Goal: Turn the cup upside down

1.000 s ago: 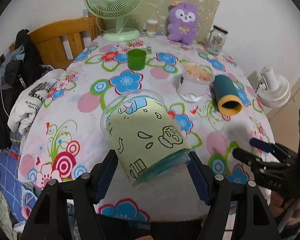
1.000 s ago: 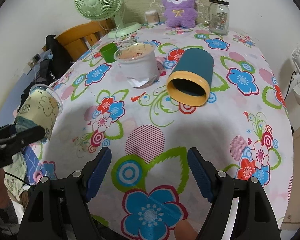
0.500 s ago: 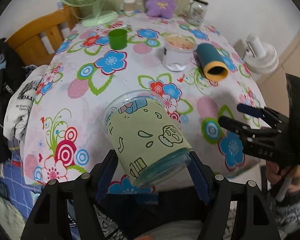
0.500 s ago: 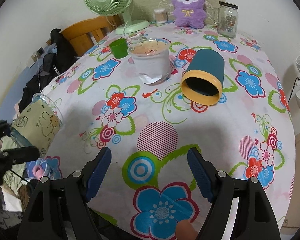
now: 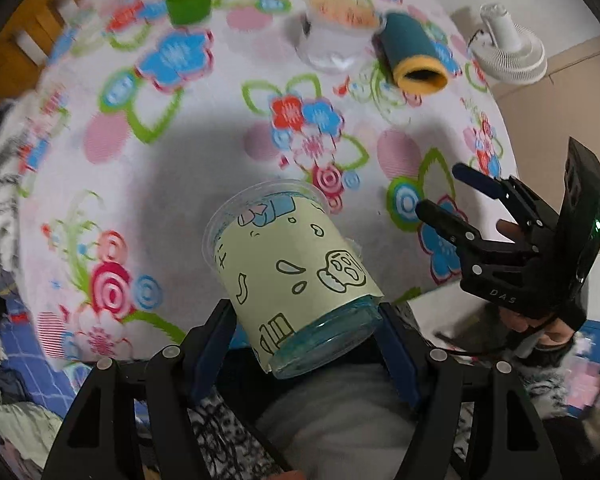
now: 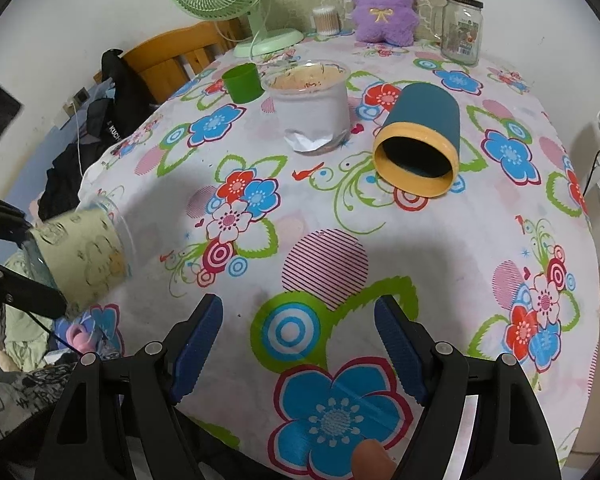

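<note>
the left gripper (image 5: 304, 344) clamped the cup (image 5: 288, 276) by its base, tilted rim-forward above the near edge of the floral table (image 6: 380, 240), while the right gripper (image 6: 298, 346) hovered agape, empty.

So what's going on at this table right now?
A person holds a gripper in each hand. The left gripper is shut on a clear cup with a pale green cartoon sleeve, held in the air above the floral tablecloth, tilted with its mouth toward the table. The right gripper is open and holds nothing.
</note>
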A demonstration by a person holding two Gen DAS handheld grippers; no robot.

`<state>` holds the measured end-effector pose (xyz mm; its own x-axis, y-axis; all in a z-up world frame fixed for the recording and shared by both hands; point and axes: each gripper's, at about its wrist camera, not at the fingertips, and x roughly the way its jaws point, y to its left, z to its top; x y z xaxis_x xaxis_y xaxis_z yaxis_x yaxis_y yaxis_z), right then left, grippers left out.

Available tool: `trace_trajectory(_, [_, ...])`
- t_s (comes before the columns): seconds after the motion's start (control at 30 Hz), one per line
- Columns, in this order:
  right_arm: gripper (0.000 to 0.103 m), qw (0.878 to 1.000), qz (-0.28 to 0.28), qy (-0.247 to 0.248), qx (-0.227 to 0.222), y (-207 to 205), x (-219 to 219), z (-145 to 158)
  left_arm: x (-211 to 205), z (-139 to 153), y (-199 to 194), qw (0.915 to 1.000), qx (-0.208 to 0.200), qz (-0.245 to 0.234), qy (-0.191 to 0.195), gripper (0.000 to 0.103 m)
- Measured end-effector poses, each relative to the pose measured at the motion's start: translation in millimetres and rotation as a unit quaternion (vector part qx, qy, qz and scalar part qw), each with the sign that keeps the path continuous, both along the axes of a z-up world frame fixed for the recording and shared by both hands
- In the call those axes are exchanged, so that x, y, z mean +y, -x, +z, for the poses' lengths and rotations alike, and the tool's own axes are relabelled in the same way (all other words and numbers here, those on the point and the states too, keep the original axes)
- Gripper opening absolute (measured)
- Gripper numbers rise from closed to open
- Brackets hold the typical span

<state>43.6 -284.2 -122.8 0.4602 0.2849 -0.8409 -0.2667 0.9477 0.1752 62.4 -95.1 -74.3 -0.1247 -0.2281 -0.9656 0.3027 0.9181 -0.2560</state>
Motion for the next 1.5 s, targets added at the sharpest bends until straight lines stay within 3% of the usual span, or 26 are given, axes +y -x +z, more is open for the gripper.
trace_trajectory(0.13, [0.081, 1.0, 0.003, -0.001, 0.004, -1.5, 2.7, -4.3, 3.4, -18.7, -18.6, 0.9988, 0.047, 0.013, 0.001, 0.072])
trace_trajectory(0.27, [0.081, 1.0, 0.005, -0.001, 0.008, -2.2, 4.0, -7.2, 9.9, -29.6, -32.8, 0.9974, 0.064, 0.031, 0.001, 0.073])
trace_trajectory(0.43, [0.081, 1.0, -0.001, 0.001, 0.011, -5.9, 1.5, -9.8, 12.2, -28.1, -39.7, 0.9984, 0.043, 0.033, -0.013, 0.081])
trace_trajectory(1.0, [0.081, 1.0, 0.007, 0.002, 0.001, -8.7, 13.0, -2.2, 10.9, -14.1, -37.1, 0.9994, -0.001, 0.027, -0.022, 0.091])
trace_trajectory(1.27, [0.081, 1.0, 0.004, 0.001, -0.023, -8.3, 21.6, 12.6, 14.6, 5.9, -31.9, 0.9971, -0.063, 0.03, -0.032, 0.097])
trace_trajectory(1.4, [0.091, 0.999, -0.001, 0.0, -0.037, -8.6, 27.6, 21.5, 17.3, 11.4, -28.7, 0.9954, -0.081, 0.034, -0.037, 0.097])
trace_trajectory(1.5, [0.093, 0.999, -0.003, -0.001, -0.052, -8.4, 31.2, 29.6, 20.7, 16.0, -26.4, 0.9938, -0.097, 0.037, -0.039, 0.098])
